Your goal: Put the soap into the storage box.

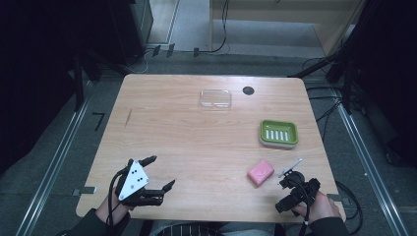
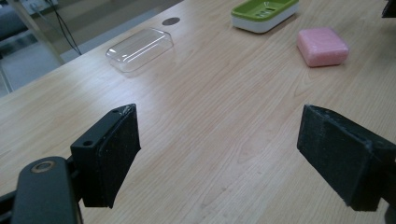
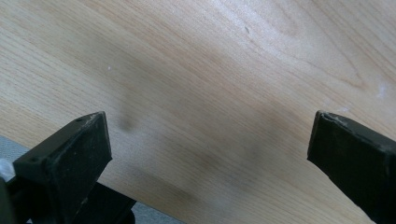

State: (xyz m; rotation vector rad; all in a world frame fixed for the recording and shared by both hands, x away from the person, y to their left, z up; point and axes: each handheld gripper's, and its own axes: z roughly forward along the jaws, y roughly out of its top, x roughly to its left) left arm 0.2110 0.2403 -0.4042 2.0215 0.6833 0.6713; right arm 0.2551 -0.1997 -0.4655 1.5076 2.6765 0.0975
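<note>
A pink soap bar (image 1: 260,172) (image 2: 322,45) lies on the wooden table (image 1: 196,142), front right. Behind it stands a green soap dish (image 1: 279,132) (image 2: 264,14) on a white base. A clear plastic lid (image 1: 215,98) (image 2: 140,49) rests near the far edge. My left gripper (image 1: 163,171) (image 2: 219,135) hovers at the front left, open, with nothing between its jaws, and faces those things. My right gripper (image 1: 290,192) (image 3: 210,135) is at the front right corner, just right of the soap. It points down at bare wood, open, with nothing between its jaws.
A small black round spot (image 1: 248,90) (image 2: 171,21) sits in the tabletop near the lid. The table's front edge shows close under the right gripper in its own view. Cables and dark stands surround the table on the floor.
</note>
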